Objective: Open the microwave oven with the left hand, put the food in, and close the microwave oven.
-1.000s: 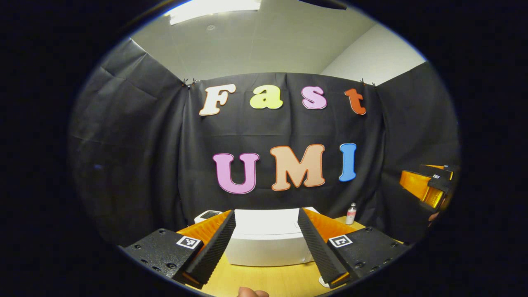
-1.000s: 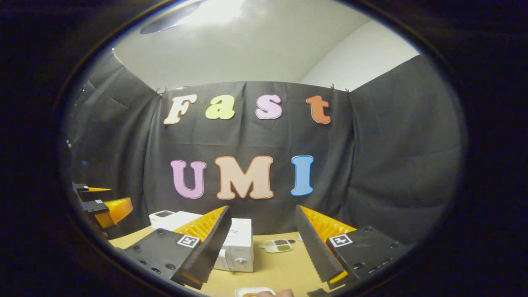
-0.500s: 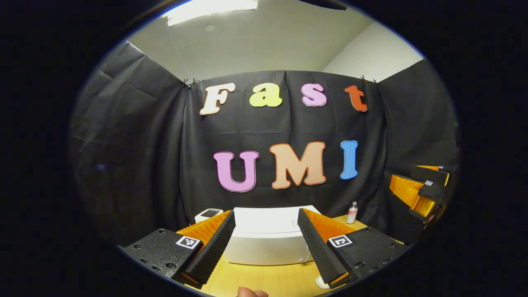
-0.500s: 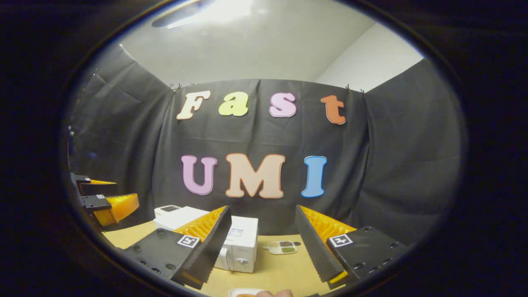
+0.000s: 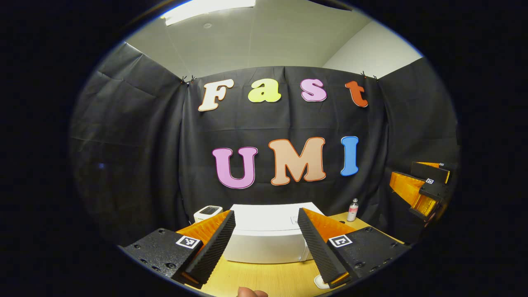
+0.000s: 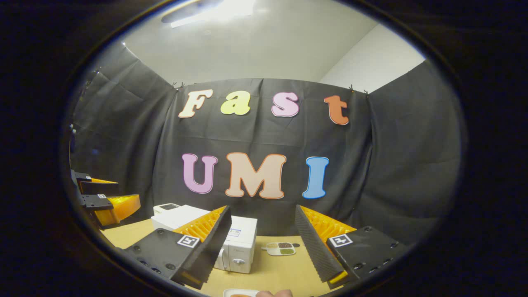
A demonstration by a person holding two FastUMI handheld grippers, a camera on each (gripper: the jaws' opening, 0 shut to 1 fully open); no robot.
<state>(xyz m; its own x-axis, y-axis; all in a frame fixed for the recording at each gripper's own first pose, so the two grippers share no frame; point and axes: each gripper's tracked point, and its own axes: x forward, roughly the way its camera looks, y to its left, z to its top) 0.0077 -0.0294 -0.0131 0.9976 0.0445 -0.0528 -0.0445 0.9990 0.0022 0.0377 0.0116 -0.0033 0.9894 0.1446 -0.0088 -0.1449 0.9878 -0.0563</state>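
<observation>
Out at the far middle of the surface (image 5: pixel 268 280) sits the white microwave oven (image 5: pixel 268 239), door shut from what shows, both the left gripper (image 5: pixel 266 247) and right gripper (image 6: pixel 262 251) hovering with jaws wide and empty, so opening, loading and closing all remain

White box-shaped microwave oven (image 5: pixel 268 237), door shut, standing upright on the wooden table directly ahead of the left gripper (image 5: pixel 266 247), framed between its spread fingers and well apart from them. In the right gripper view the same oven (image 6: pixel 239 247) lies ahead and to the left of the right gripper (image 6: pixel 262 247), partly hidden by that gripper's left finger, its control panel with a round knob facing the camera. Food on a white plate (image 6: pixel 241 293) sits at the bottom edge, nearer than the fingertips, largely cut off.
</observation>
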